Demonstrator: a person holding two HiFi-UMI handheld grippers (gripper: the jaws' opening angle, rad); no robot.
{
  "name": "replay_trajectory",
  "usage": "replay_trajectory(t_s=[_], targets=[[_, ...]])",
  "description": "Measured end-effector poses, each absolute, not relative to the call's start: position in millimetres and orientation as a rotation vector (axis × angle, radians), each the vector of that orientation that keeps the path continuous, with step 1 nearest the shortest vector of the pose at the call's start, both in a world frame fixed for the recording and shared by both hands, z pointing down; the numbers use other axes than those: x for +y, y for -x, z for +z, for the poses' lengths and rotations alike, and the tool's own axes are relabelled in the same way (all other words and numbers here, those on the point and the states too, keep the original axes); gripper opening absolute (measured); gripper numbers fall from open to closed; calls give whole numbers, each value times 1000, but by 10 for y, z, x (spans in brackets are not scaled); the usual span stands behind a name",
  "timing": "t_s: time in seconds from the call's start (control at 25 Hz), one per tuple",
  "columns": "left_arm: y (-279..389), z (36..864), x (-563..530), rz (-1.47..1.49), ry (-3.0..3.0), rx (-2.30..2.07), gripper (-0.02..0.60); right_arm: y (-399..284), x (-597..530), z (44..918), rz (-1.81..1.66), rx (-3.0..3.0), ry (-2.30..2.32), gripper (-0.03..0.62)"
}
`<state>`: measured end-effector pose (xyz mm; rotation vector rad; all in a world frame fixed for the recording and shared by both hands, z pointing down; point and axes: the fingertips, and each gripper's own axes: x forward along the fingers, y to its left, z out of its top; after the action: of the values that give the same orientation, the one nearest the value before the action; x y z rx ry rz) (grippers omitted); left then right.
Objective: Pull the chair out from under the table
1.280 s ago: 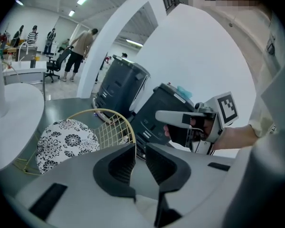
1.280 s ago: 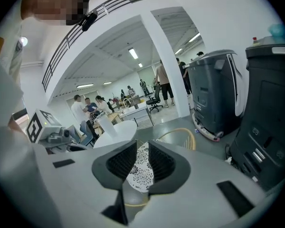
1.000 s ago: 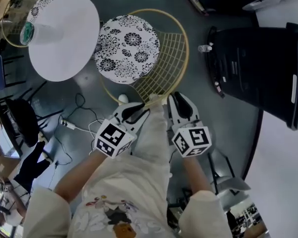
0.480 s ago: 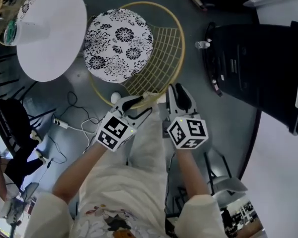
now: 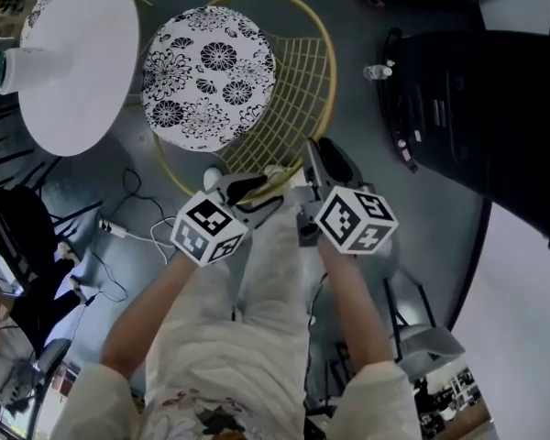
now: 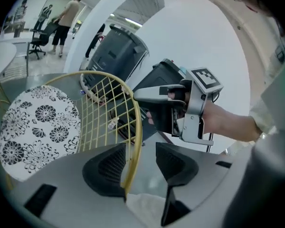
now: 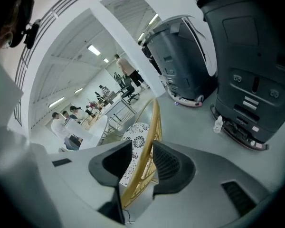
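Observation:
The chair has a floral round cushion [image 5: 209,76] and a gold wire back with a gold rim [image 5: 331,71]. It stands beside the white round table [image 5: 73,90]. Both grippers are at the near part of that rim. My left gripper [image 5: 257,195] has the rim [image 6: 134,137] between its jaws, close by the left pad, with a clear gap to the right pad. My right gripper [image 5: 319,159] also straddles the rim [image 7: 151,137], and its pads stand apart from it. The jaws of both grippers have just been opening around the rim.
A big black floor-cleaning machine [image 5: 477,108] stands at the right, with a small bottle [image 5: 378,71] at its foot. Cables [image 5: 137,218] lie on the floor at the left. A cup [image 5: 18,62] sits on the table. My legs in light trousers [image 5: 266,282] are just below the grippers.
Both grippers' jaws have spread wider around the chair's gold rim. The chair and table sit further left in the head view.

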<state>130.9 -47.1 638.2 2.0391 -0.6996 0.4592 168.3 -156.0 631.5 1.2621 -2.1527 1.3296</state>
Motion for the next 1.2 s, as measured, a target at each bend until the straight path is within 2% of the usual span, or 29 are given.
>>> replay_trajectory(t_s=[0.2, 0.6, 0.64, 0.68, 1.2], targets=[[-1370, 6488, -463, 488, -2021, -657, 187, -1673, -1574, 6416, 1433, -2160, -1174, 144], [-1434, 6695, -423, 564, -2024, -629, 184, -1577, -1575, 6544, 1377, -2189, -1090, 141], [-1433, 6712, -429, 566, -2018, -631, 171, -1572, -1572, 6551, 1383, -2185, -1076, 128], [-1431, 6722, -435, 567, -2012, -631, 131, -1573, -1570, 6555, 1390, -2177, -1064, 122], [-1520, 6713, -458, 595, -2019, -645, 103, -1639, -1586, 6543, 1377, -2137, -1123, 107]])
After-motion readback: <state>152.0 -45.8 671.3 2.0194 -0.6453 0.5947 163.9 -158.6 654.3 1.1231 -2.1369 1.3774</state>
